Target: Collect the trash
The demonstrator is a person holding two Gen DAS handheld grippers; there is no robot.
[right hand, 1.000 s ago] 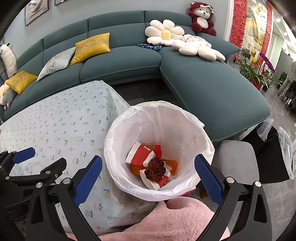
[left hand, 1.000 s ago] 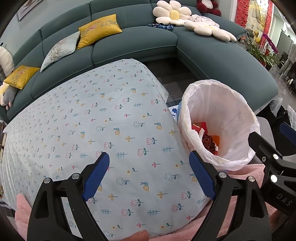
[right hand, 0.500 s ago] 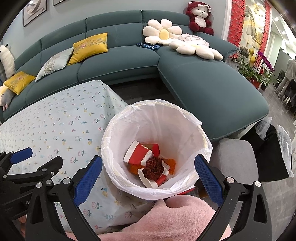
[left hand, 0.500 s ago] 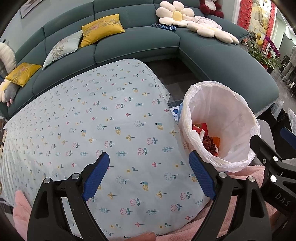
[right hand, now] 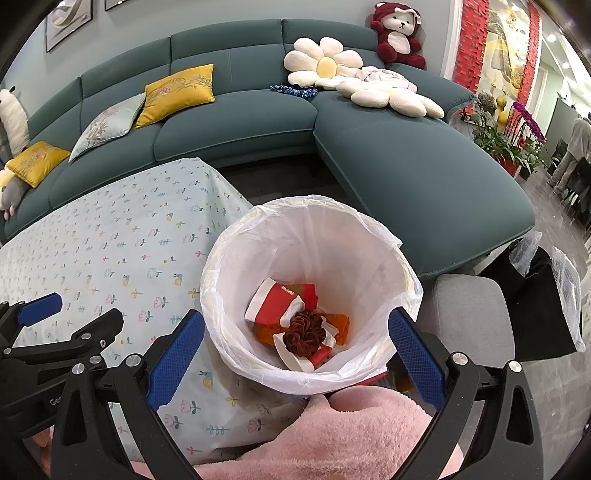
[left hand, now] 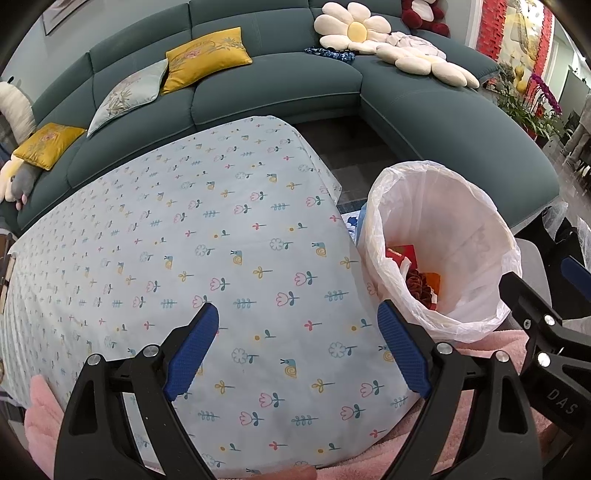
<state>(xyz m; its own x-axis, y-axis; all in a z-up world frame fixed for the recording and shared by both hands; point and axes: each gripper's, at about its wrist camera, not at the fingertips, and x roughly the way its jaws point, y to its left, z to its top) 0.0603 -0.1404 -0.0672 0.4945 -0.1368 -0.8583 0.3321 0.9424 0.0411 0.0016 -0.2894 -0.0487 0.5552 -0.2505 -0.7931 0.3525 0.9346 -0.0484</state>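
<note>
Flowered tablecloth (left hand: 221, 240) before a teal sofa (left hand: 280, 85), lined bin (right hand: 310, 295) alongside, both tools released, empty.

Home living room, teal sofa (right hand: 236, 122), cushions (right hand: 177, 94)

The bin (right hand: 310, 295) and sofa (right hand: 236, 122) sit slightly lower in the right view than before.

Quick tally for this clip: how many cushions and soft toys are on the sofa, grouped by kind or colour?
Yellow cushions: 2
Pale floral cushion: 1
Daisy-shaped cushions: 2
Red teddy bear: 1
Soft toys at the far left end, cut off by the frame edge: 2
Total: 8
</note>
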